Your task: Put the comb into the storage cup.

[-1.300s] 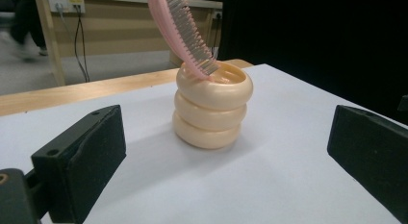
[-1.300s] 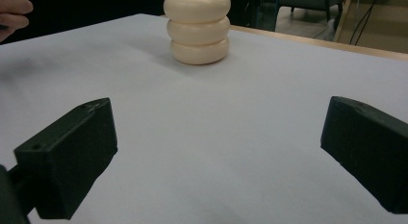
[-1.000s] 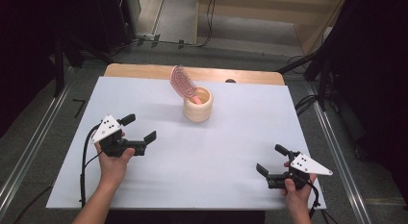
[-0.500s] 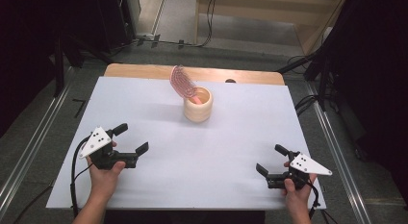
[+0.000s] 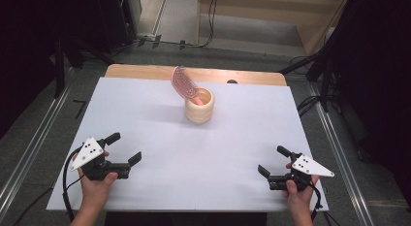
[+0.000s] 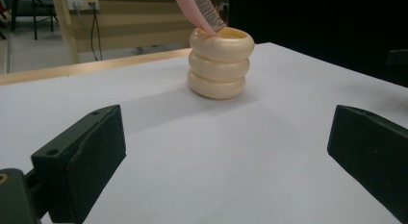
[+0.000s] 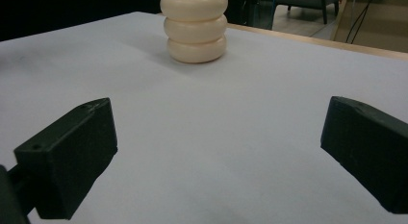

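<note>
Centrally, ribbed cream cup [image 5: 199, 105] holds pink brush [image 5: 184, 83]; both grippers' fingers wide apart, empty

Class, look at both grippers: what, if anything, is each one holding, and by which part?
Nothing is held. The left gripper and the right gripper both have open jaws over the bare white table.

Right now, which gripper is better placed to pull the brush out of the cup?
Probably left. The pink brush leans out of the cream cup toward the left side. Both left gripper and right gripper are open, empty, similarly far.
</note>
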Demonstrator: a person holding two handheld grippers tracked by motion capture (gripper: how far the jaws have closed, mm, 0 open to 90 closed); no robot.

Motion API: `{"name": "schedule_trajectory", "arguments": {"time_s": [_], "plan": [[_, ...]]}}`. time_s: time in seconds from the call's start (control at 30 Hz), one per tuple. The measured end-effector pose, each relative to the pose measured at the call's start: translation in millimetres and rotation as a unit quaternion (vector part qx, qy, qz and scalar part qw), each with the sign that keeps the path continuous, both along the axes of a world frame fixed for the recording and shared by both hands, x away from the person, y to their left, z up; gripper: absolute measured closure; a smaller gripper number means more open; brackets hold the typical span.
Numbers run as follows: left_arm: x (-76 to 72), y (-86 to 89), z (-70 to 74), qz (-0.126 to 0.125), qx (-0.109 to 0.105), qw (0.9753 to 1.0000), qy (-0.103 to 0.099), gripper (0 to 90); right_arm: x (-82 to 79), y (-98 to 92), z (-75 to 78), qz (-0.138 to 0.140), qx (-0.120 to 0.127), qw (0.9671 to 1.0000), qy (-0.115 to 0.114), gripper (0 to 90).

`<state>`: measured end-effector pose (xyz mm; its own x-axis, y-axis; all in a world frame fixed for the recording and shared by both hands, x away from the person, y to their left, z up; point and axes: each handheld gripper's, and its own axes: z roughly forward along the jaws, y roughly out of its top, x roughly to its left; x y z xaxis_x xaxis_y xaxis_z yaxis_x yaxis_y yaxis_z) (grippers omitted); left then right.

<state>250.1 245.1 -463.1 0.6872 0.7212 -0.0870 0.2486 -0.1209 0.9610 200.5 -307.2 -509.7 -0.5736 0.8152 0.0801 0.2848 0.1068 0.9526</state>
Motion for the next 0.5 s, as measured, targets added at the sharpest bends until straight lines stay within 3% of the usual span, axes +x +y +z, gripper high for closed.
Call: {"name": "schedule_trajectory", "arguments": {"time_s": [0.5], "plan": [[-11.3,20.9,-10.1,0.013,0.019,0.9997,0.008,0.0,0.2,-0.5,-0.3,-0.002,0.000,1.0000,0.000,0.0]]}}
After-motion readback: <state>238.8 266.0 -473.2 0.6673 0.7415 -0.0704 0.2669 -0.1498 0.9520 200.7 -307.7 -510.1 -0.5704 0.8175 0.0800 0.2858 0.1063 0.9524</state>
